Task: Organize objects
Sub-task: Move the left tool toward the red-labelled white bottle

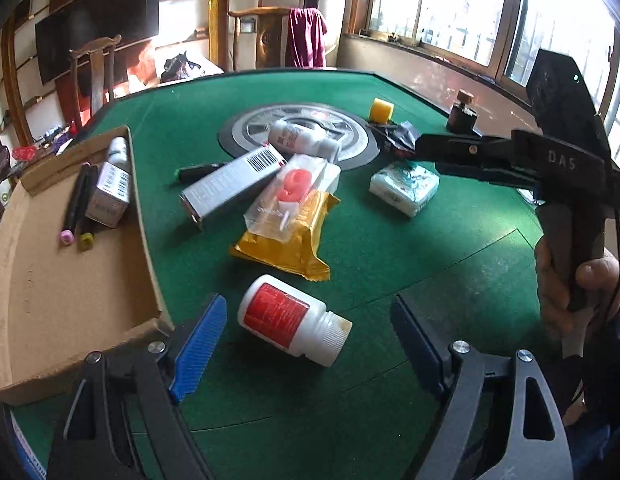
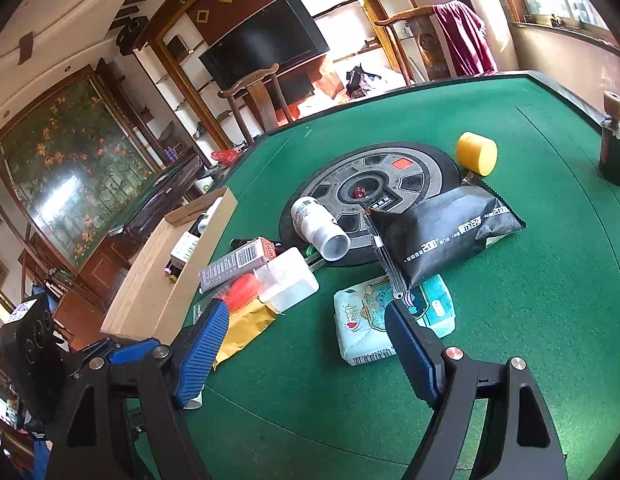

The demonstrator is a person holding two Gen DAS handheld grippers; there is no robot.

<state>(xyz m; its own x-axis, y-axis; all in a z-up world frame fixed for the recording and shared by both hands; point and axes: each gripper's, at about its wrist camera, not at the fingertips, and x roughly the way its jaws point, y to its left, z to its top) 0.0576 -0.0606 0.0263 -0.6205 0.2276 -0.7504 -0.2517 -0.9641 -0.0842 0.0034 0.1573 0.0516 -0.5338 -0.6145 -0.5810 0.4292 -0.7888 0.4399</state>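
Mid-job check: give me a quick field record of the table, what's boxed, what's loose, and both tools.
surface: green felt table
box: cardboard box at the table's left edge
in box: two markers, small carton, white bottle
loose: red-label bottle on its side, yellow packet, grey carton, tissue pack, black pouch, yellow cylinder
left tool: open, bottle just ahead
right tool: open, empty

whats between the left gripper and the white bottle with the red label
Nothing: in the left wrist view only bare green felt separates the open left gripper from the bottle.
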